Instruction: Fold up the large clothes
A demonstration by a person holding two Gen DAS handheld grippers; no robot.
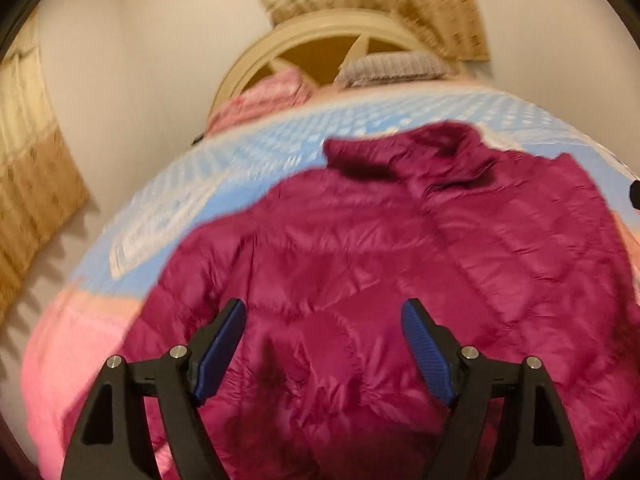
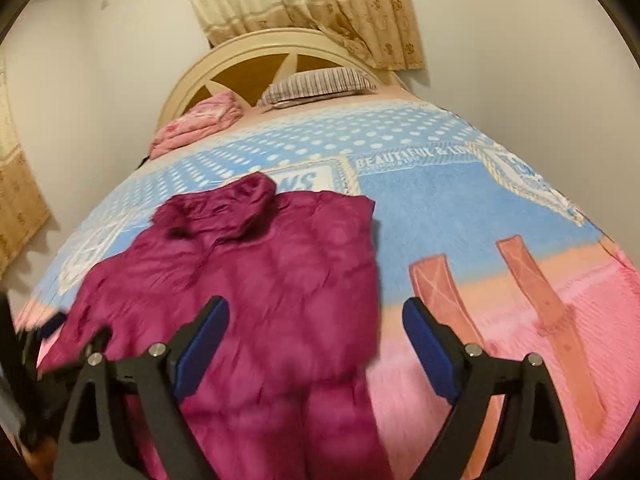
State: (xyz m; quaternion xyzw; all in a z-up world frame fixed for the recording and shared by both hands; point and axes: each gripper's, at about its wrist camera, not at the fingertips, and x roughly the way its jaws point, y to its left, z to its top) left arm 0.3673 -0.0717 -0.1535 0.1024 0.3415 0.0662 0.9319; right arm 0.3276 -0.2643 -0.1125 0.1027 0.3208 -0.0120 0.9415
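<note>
A magenta quilted jacket (image 1: 380,248) lies spread on the bed, its collar (image 1: 400,152) toward the headboard. My left gripper (image 1: 325,308) hovers open over the jacket's lower part, its blue pads wide apart with nothing between them. In the right wrist view the jacket (image 2: 272,264) fills the left half, with its straight right edge running down the middle. My right gripper (image 2: 315,304) is open above that edge, with one finger over the jacket and the other over the bedspread. Both views are motion-blurred.
The bedspread (image 2: 460,208) is blue with white dots, turning pink near me. A striped pillow (image 2: 316,84) and a folded pink blanket (image 2: 200,124) lie by the cream headboard (image 2: 256,44). Beige curtains (image 2: 312,4) hang behind. A wall runs along the bed's left side.
</note>
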